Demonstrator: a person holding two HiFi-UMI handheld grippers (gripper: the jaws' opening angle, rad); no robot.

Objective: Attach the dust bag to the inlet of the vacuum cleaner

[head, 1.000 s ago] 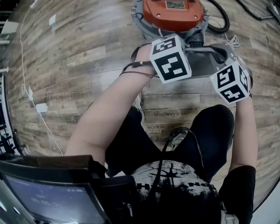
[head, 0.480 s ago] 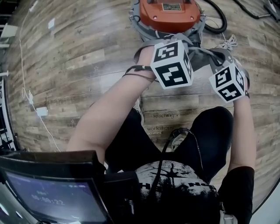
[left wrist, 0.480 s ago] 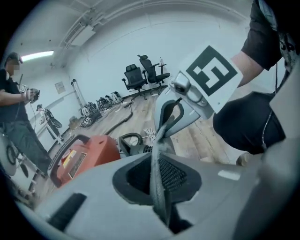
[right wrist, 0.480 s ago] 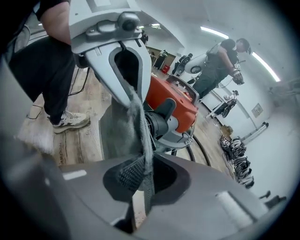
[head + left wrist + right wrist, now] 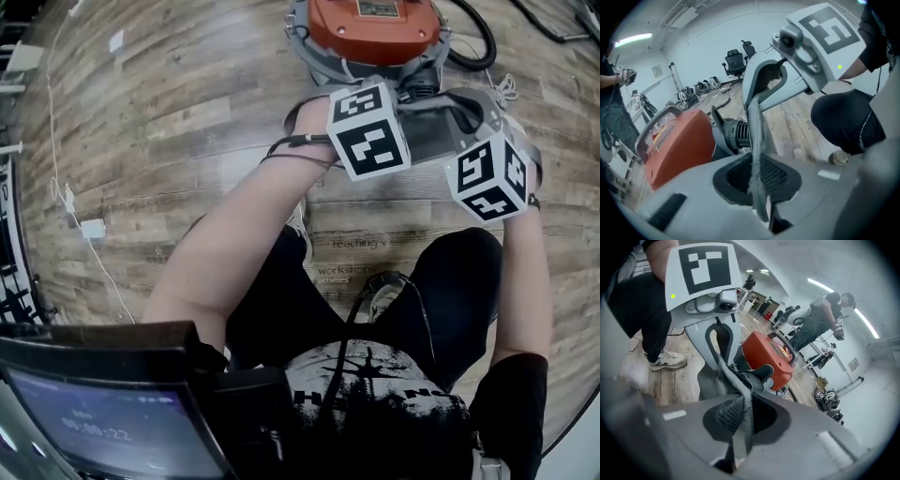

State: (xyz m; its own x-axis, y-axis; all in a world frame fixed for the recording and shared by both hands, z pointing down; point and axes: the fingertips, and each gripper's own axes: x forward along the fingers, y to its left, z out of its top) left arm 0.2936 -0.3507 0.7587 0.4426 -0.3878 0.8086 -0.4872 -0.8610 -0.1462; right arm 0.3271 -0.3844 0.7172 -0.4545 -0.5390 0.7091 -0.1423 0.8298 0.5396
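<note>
GRIP: your left gripper [image 5: 758, 185] and right gripper [image 5: 740, 427] each have fingers pinched narrow on the dust bag [image 5: 439, 127] edge | PLACE: bag mouth stretched between them, just short of the inlet [image 5: 735, 136] | NEARER: left gripper, by judgement.

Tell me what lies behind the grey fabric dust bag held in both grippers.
Behind the grey fabric dust bag stands the orange vacuum cleaner, its black ribbed inlet partly showing. The bag covers the rest of the inlet.
</note>
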